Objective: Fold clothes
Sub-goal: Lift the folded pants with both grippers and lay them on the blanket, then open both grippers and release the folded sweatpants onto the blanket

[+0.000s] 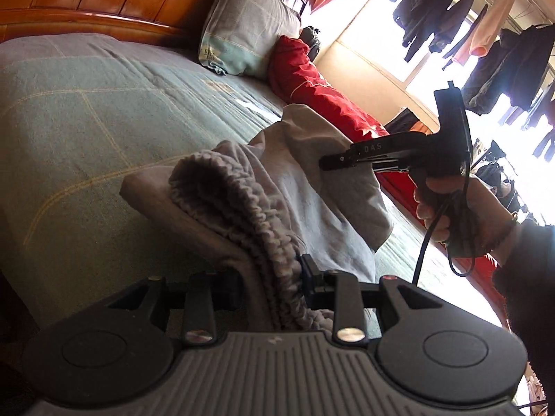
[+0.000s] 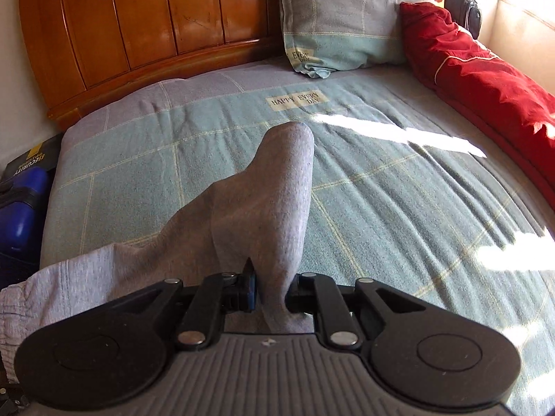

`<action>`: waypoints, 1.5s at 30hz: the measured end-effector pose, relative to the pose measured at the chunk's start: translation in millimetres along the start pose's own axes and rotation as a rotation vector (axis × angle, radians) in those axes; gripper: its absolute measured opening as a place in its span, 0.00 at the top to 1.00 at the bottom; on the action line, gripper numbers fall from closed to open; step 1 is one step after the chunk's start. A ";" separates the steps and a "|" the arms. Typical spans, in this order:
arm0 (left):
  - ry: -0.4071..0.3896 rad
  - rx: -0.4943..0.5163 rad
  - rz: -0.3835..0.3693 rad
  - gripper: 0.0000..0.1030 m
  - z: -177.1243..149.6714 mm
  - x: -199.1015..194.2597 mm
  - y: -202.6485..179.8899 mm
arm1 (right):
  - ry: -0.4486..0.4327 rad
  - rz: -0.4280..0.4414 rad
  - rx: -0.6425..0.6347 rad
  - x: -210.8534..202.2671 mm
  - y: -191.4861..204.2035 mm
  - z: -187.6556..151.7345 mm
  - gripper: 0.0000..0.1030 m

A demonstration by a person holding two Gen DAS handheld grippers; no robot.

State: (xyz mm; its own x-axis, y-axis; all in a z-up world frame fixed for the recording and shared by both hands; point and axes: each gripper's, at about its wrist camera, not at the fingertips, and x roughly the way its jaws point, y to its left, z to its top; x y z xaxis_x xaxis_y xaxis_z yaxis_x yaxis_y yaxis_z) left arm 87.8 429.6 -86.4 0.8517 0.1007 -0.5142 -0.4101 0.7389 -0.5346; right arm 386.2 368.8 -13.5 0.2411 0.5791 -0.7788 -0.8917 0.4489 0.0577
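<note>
Item: grey sweatpants (image 1: 277, 187), lifted clear of the checked bedspread (image 2: 399, 187). Left gripper (image 1: 274, 277) is clamped on the elastic waistband (image 1: 239, 201) bunched between its 2 fingers. Right gripper (image 2: 272, 291) pinches a leg fold rising just ahead of its fingertips; this 2-point hold likely keeps the cloth spread for laying flat.

A garment (image 2: 263, 204) hangs above the bed (image 2: 399, 215), pinched between the left gripper (image 1: 270, 277) and right gripper (image 2: 272, 286). A pillow (image 2: 347, 17) leans against the headboard (image 2: 145, 17) at the bed's head edge; a quilt (image 2: 485, 79) lies along the bed's right edge.
</note>
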 end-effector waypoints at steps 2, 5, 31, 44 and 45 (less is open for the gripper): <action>0.010 0.006 0.010 0.66 -0.9 -4.6 1.5 | -0.006 -0.027 0.040 7.0 -9.8 -4.4 0.66; 0.015 0.021 0.019 0.57 -3.1 -18.9 3.2 | -0.028 -0.044 0.093 0.4 -24.4 -7.9 0.49; 0.021 0.094 -0.012 0.35 22.6 -2.9 11.1 | -0.073 0.092 0.220 -1.4 -60.5 -54.2 0.66; 0.013 0.166 0.105 0.31 37.4 19.3 -15.0 | -0.044 0.031 0.298 -21.9 -97.0 -94.9 0.62; 0.017 0.174 0.093 0.30 36.9 13.4 -20.0 | -0.046 0.032 0.275 -28.4 -93.7 -94.6 0.62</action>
State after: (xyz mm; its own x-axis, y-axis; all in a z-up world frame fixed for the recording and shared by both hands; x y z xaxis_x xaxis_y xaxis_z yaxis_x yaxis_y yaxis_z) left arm 119.4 440.8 -57.8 0.8065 0.1642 -0.5680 -0.4233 0.8310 -0.3609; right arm 426.7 246.0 -56.0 0.2377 0.6232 -0.7451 -0.7630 0.5945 0.2539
